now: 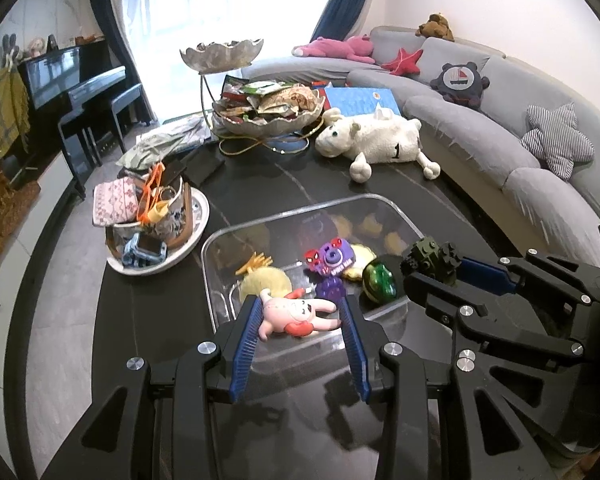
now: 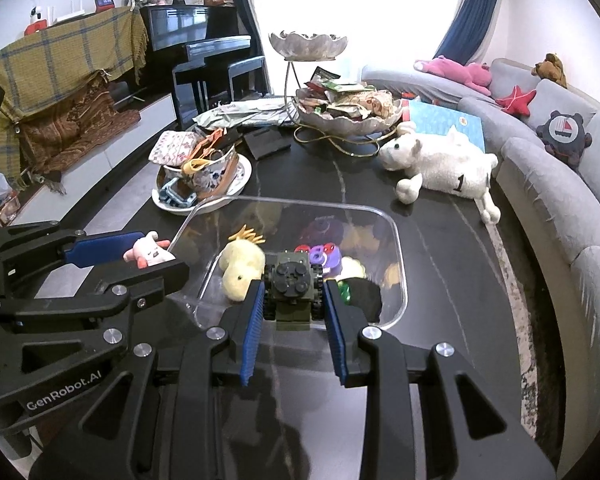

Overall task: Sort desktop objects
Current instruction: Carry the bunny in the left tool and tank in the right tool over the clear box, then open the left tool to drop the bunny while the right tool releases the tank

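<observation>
- Worktop (image 2: 440, 248): dark stone with pale veins, a grey sofa (image 1: 500, 140) curving along its right edge.
- White plush sheep (image 2: 440, 164): lying on its side near the worktop's far right edge, marked "1".
- Two-tier leaf-shaped stand (image 1: 268, 116): at the far edge, lower bowl heaped with snack packets.
- Clear plastic bin (image 2: 398, 264): mid-worktop, holding a yellow plush chick (image 2: 240, 268), a purple toy camera (image 1: 332, 258) and a green toy (image 1: 378, 282).
- White dish (image 1: 196, 224): by the left edge, beside the bin, piled with small clutter.
- Left gripper (image 1: 300, 308): closed part-way on a pink figurine (image 1: 296, 312), held over the bin's near rim.
- Right gripper (image 2: 294, 292): clamped on a dark green brick-built vehicle (image 2: 290, 280), held above the bin's near side.
</observation>
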Demonstrator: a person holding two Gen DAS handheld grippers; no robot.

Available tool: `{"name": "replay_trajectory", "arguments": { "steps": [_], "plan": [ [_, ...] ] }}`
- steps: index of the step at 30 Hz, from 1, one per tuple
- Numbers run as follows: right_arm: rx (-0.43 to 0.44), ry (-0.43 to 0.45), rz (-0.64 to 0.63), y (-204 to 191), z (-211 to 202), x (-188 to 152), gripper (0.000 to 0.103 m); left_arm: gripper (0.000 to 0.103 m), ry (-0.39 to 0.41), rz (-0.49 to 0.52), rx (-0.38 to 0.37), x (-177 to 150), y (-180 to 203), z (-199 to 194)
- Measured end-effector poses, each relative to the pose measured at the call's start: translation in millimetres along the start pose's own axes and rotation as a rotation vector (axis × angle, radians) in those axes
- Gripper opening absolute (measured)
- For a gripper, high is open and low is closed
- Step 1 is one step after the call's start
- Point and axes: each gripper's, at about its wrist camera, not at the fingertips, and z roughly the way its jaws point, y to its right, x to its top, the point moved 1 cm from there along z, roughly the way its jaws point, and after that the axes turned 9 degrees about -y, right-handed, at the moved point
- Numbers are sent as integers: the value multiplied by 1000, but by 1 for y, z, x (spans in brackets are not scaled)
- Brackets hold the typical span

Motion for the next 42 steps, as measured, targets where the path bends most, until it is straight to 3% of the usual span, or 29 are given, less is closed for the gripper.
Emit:
{"name": "replay_trajectory", "arguments": {
  "steps": [10,22,42],
  "plan": [
    [-15,7,-13,7,12,24,27,36,11,-1,2,24,-6,11],
    [-10,-47,-7,19,49,43,26,36,-41,-11,0,46,-13,48],
    [4,-174,-4,29,107,31,26,36,-173,-26,10,39,-19,114]
  ]
}}
